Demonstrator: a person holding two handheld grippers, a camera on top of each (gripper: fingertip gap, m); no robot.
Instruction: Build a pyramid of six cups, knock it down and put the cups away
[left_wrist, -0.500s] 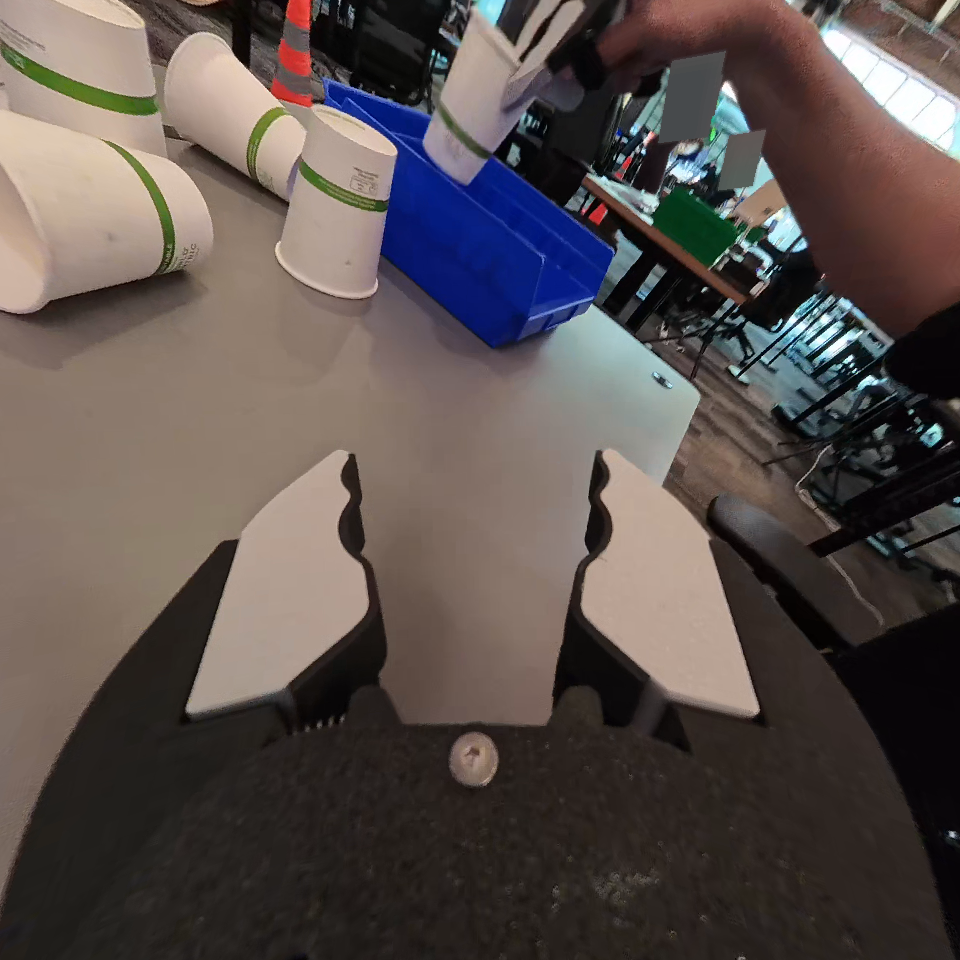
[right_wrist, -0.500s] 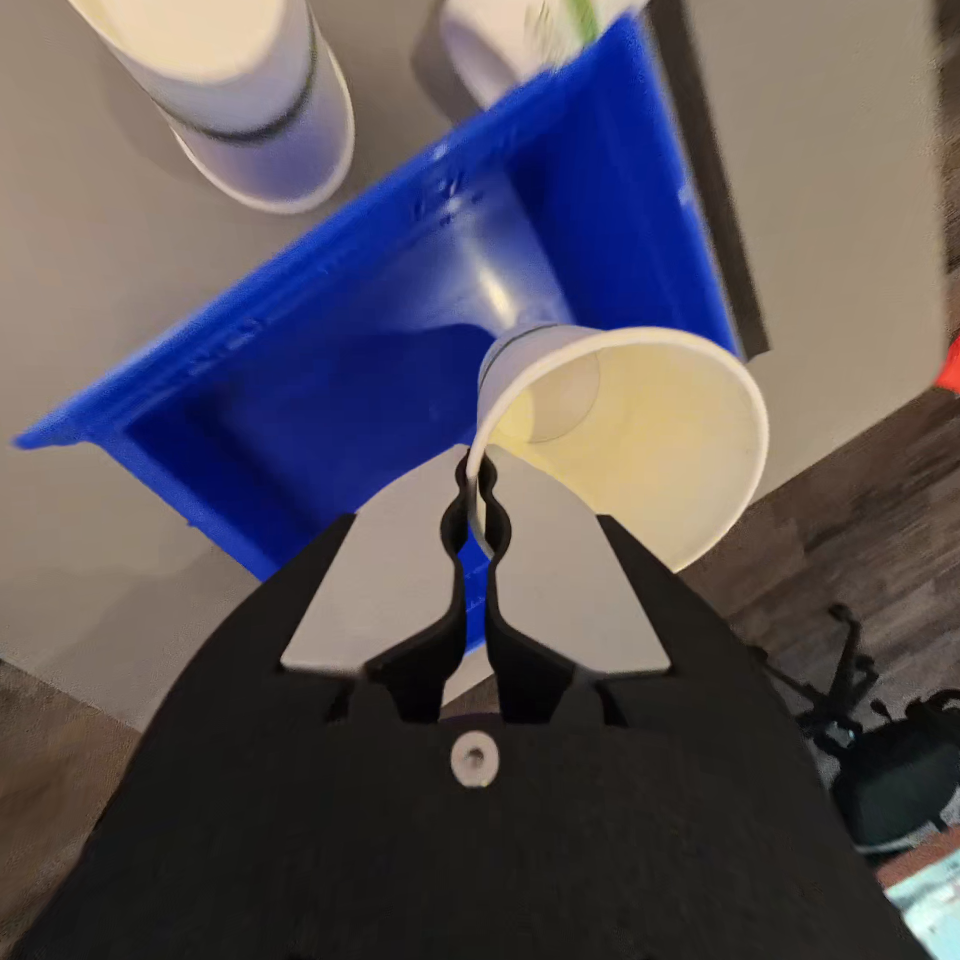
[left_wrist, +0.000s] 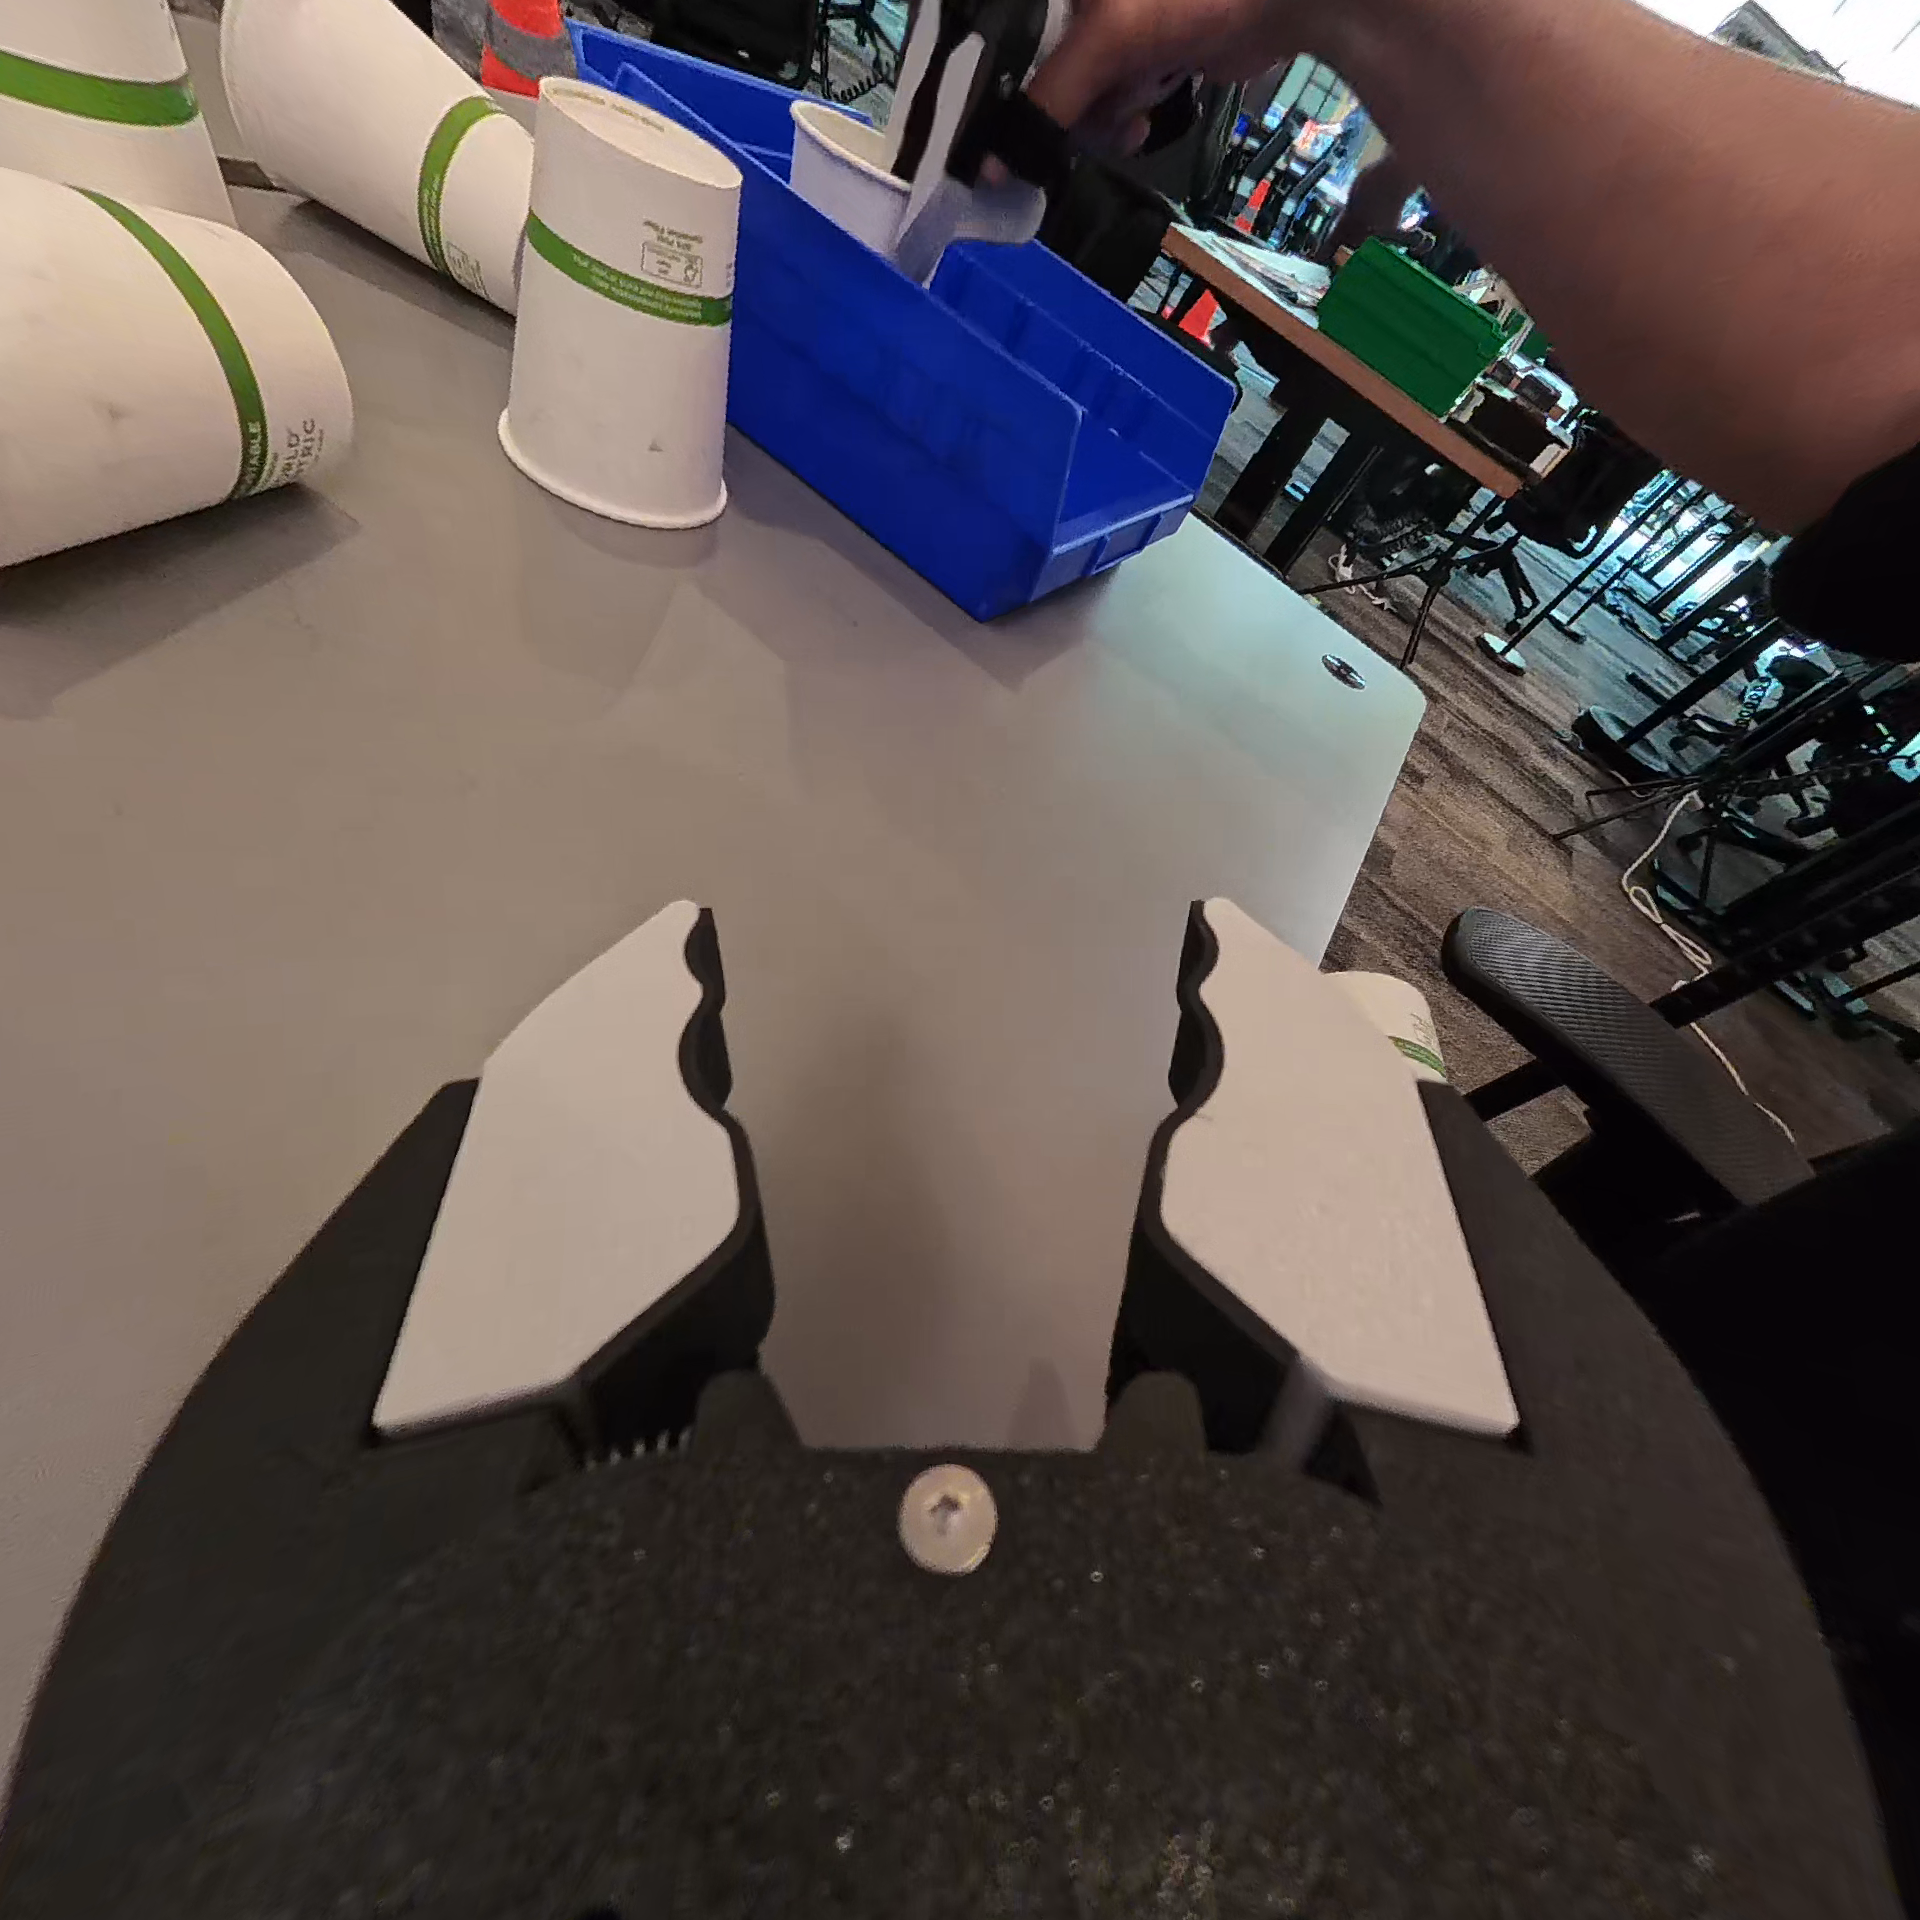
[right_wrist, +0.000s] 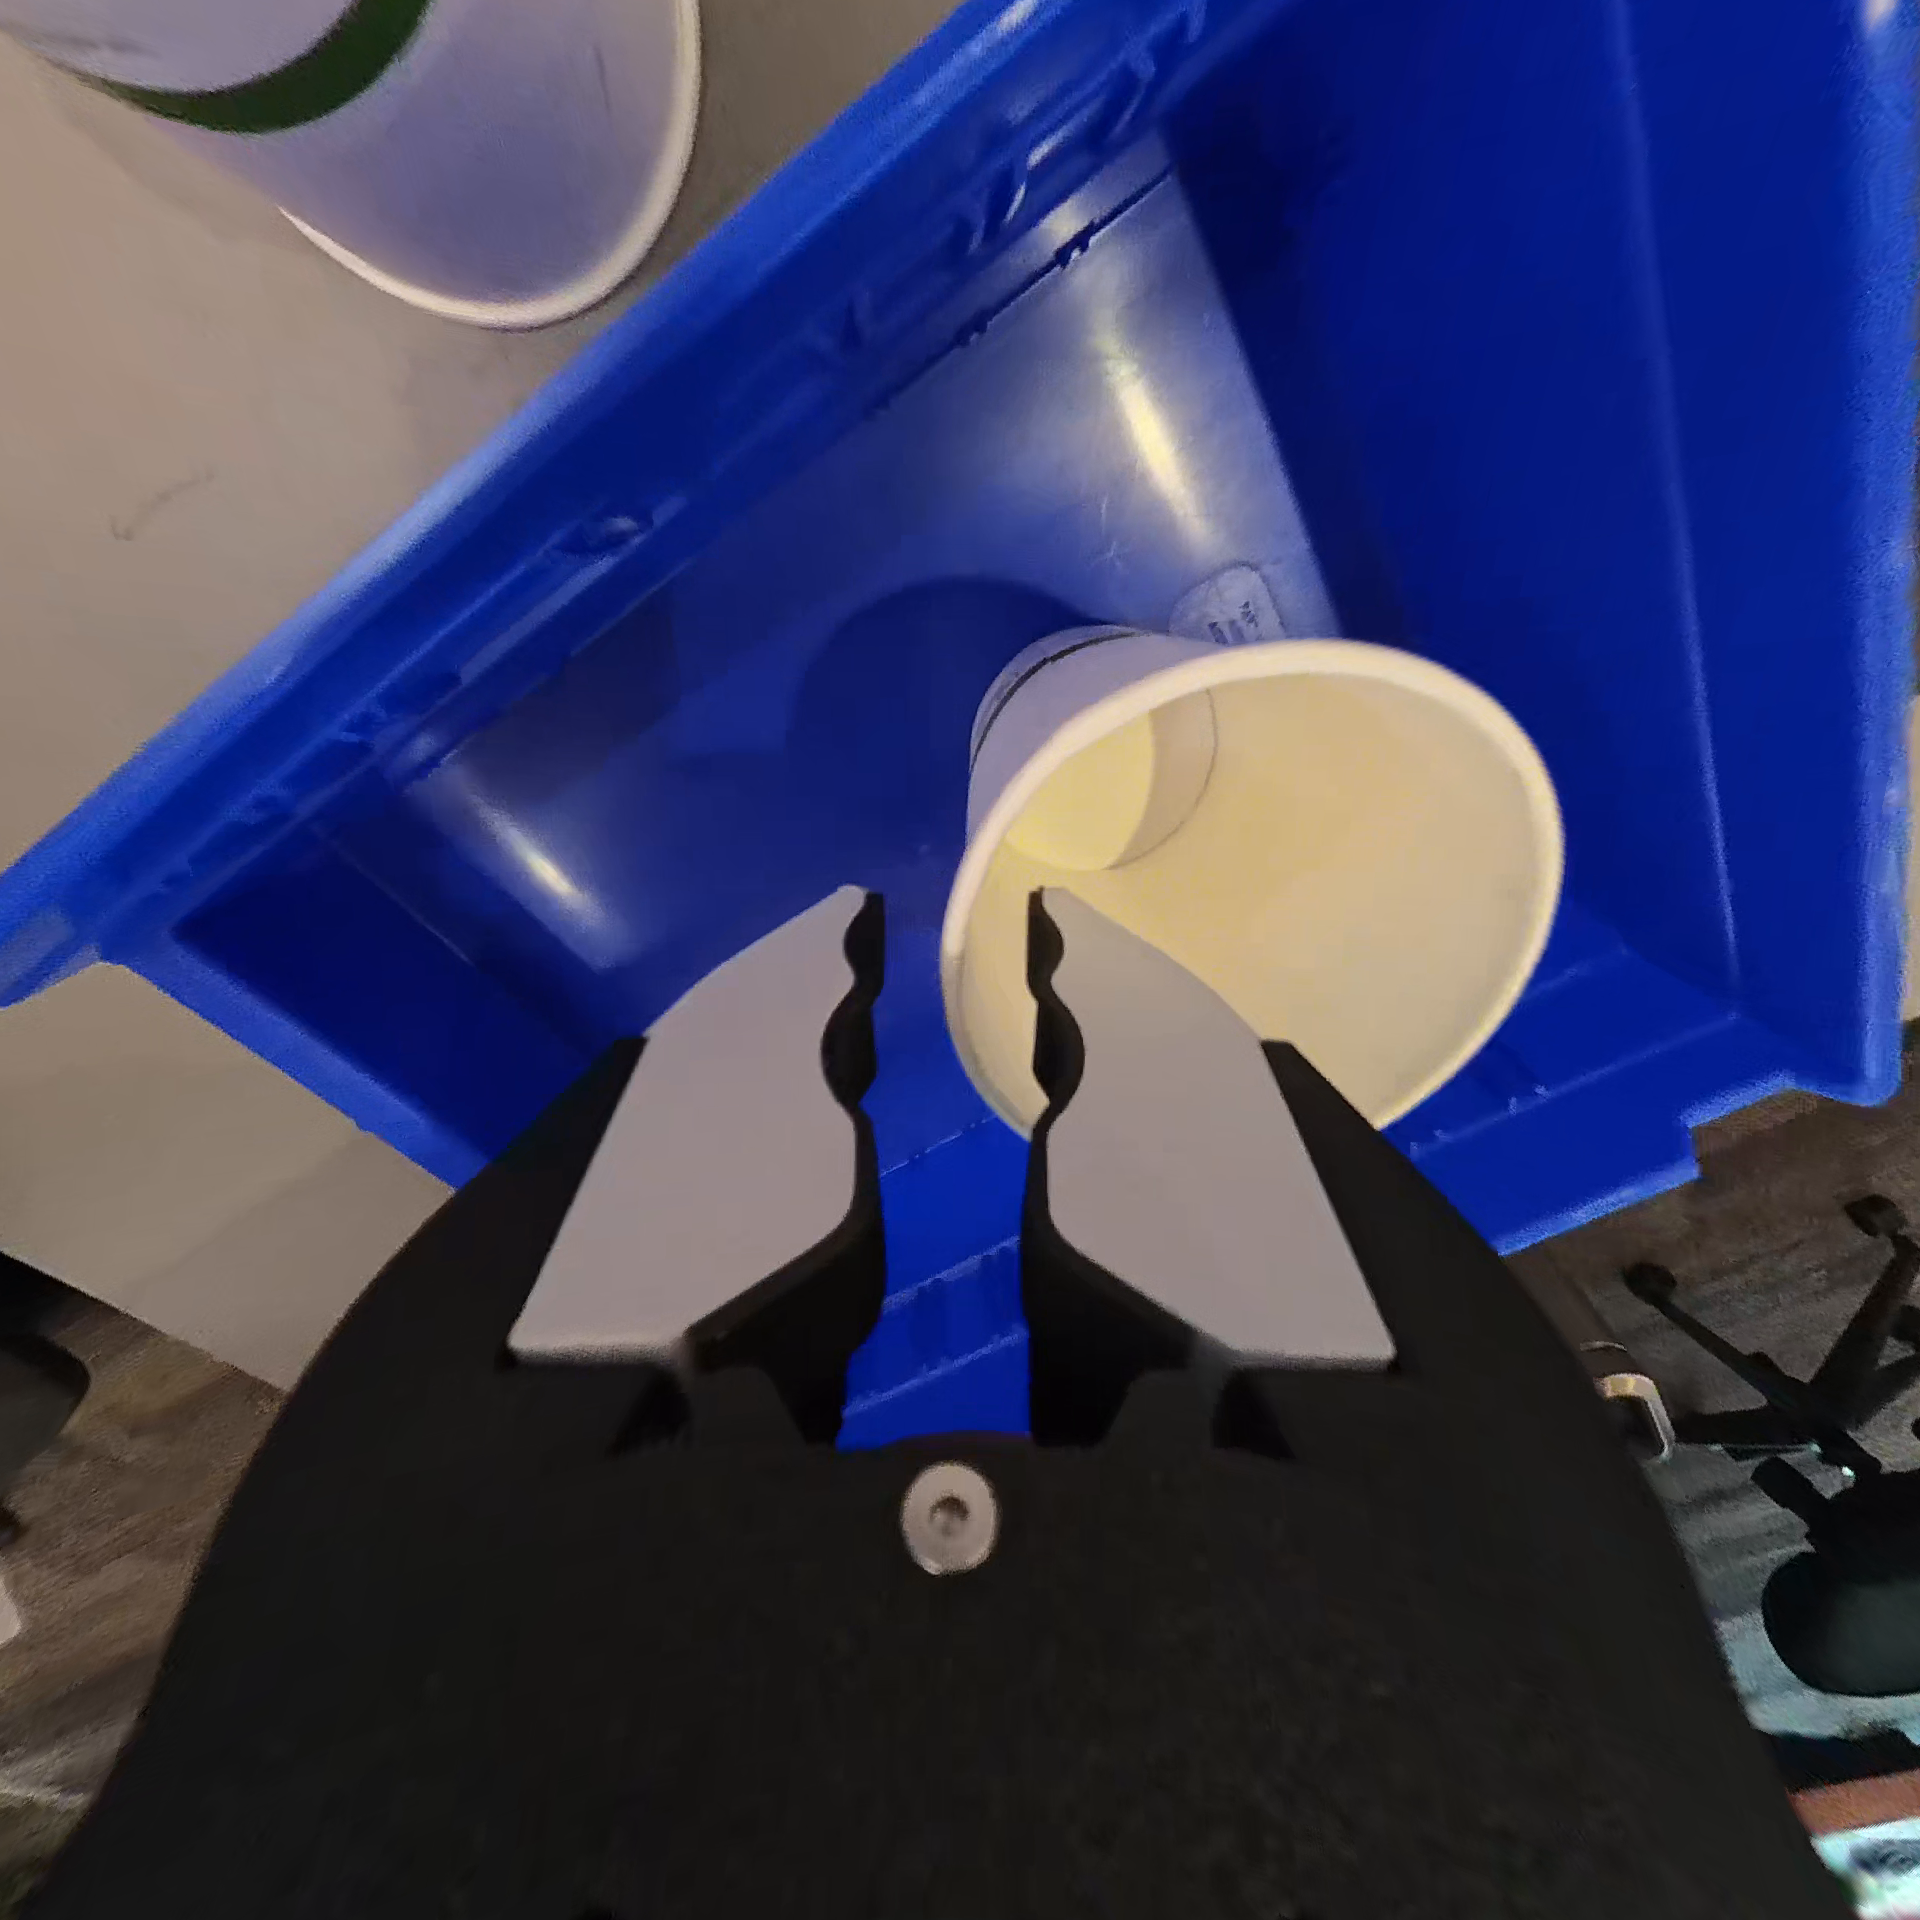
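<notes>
Right gripper (right_wrist: 954, 914) has its fingers parted astride the rim of a white cup (right_wrist: 1299, 831), which sits mouth-up in the blue bin (right_wrist: 623, 623). Left gripper (left_wrist: 951, 925), spread wide and holding nothing, hovers over the grey table (left_wrist: 416, 779); four more cups (left_wrist: 623, 312) remain beside the bin.

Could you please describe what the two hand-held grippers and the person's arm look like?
Each hand-held gripper, left and right, has a speckled black body, one silver screw and pale grey fingers with wavy black inner pads. The arm wears a dark sleeve.
</notes>
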